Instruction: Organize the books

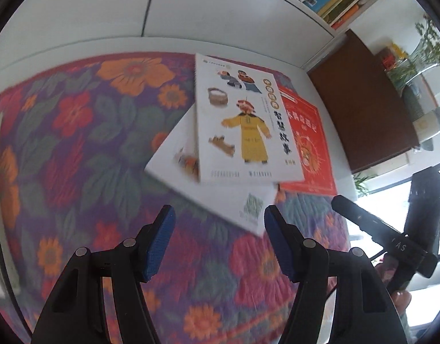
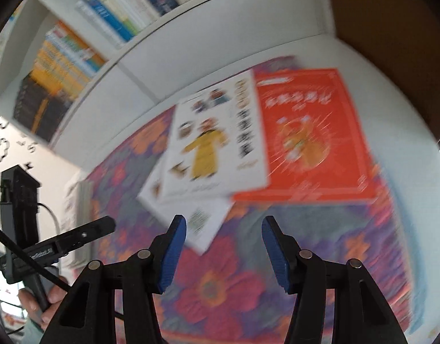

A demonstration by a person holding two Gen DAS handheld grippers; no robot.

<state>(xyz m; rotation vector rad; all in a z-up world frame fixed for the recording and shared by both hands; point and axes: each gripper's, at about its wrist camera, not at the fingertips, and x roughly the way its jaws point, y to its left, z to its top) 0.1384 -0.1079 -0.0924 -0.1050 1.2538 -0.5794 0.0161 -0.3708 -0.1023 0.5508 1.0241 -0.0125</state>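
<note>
Nearest, the left gripper (image 1: pixel 219 239) and right gripper (image 2: pixel 224 246) hover above a flowered cloth (image 1: pixel 76 149), each with blue-padded jaws spread apart and holding nothing. Just beyond them three books lie overlapping on the cloth: a white book (image 1: pixel 228 200) at the bottom, a picture book (image 1: pixel 243 120) with a yellow-robed figure on top, and a red book (image 1: pixel 308 143) partly under its right edge. Farther back, a white shelf (image 2: pixel 168 48) holds rows of shelved books (image 2: pixel 111 11).

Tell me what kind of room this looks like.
Probably a home study or living room: a white bookshelf packed with books, a floral tablecloth holding children's books, and potted plants by a window.
</note>
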